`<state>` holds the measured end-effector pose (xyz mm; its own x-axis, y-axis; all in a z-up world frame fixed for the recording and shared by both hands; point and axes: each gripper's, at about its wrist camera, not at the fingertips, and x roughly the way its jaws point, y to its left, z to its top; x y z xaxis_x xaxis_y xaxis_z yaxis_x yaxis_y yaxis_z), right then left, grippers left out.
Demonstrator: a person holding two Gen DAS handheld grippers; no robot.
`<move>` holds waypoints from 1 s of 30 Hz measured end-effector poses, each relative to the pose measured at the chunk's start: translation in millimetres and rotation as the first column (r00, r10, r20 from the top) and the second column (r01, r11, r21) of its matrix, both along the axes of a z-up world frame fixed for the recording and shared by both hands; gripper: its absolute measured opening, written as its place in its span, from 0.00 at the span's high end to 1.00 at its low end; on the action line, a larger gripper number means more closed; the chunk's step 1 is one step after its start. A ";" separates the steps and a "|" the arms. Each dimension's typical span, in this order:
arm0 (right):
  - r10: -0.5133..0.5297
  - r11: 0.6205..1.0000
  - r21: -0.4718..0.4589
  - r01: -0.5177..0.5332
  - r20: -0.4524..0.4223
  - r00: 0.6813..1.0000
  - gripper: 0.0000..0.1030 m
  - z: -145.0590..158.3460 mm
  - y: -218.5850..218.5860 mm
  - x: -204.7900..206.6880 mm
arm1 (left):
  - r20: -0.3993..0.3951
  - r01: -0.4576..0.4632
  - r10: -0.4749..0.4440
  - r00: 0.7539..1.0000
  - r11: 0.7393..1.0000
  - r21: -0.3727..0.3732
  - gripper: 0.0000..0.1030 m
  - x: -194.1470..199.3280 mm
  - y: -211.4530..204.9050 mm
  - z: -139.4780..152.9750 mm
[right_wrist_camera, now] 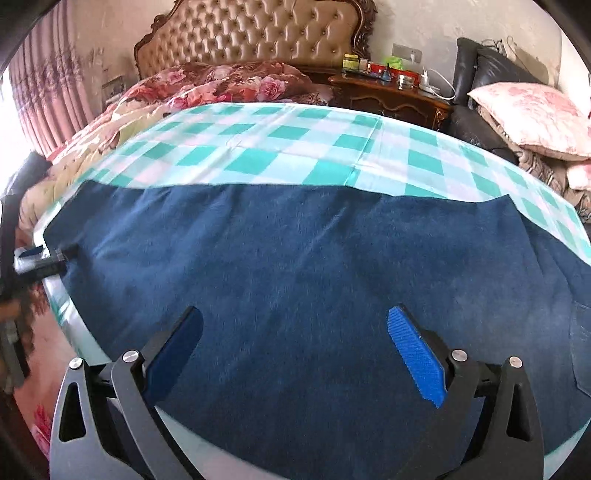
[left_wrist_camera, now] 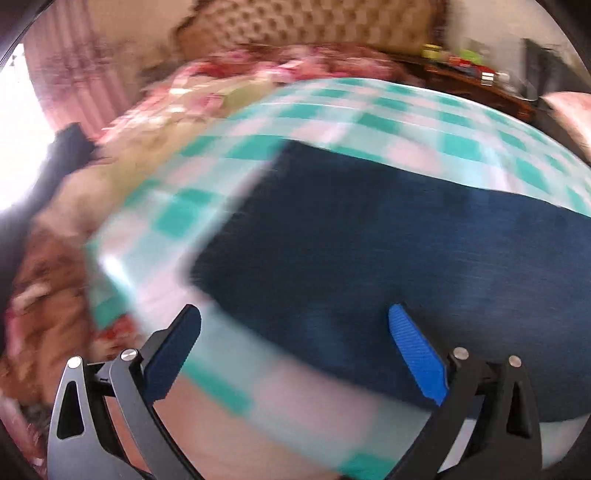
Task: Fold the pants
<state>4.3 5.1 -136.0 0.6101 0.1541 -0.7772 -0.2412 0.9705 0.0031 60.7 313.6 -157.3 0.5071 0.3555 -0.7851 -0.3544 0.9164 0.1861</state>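
Observation:
Dark blue pants (right_wrist_camera: 295,266) lie flat across a green and white checked sheet (right_wrist_camera: 280,147) on the bed. My right gripper (right_wrist_camera: 295,332) is open and empty, hovering over the middle of the pants. In the blurred left wrist view, my left gripper (left_wrist_camera: 295,332) is open and empty above the near left end of the pants (left_wrist_camera: 369,236), by the hem. The left gripper also shows in the right wrist view (right_wrist_camera: 40,258) at the pants' left edge.
A tufted headboard (right_wrist_camera: 255,33) and a floral quilt (right_wrist_camera: 221,85) stand at the back. A wooden nightstand (right_wrist_camera: 391,96) with jars and a dark sofa with pink pillows (right_wrist_camera: 532,110) are at the right. Pink curtains (right_wrist_camera: 40,96) hang at the left.

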 end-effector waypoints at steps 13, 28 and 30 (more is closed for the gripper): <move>-0.007 1.000 -0.020 0.006 -0.050 0.999 0.30 -16.3 -8.0 -1.9 | 0.212 0.467 -0.424 0.881 0.854 -0.231 0.48 -41.0 -177.7 22.6; -0.043 0.998 -0.041 0.042 -0.039 0.998 0.41 -9.1 -29.3 -10.5 | 0.125 0.318 -0.298 0.947 0.924 -0.213 0.47 -38.8 -114.3 3.6; -0.045 0.998 -0.055 0.041 -0.074 0.996 0.46 -20.0 -29.6 -8.8 | 0.111 0.275 -0.257 0.960 0.938 -0.211 0.44 -36.7 -106.5 2.8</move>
<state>-4.5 -24.5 -156.0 0.5545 0.0866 -0.8277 -0.2005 0.9792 -0.0319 24.0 207.1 -154.5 0.6236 0.0203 -0.7815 -0.0974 0.9939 -0.0519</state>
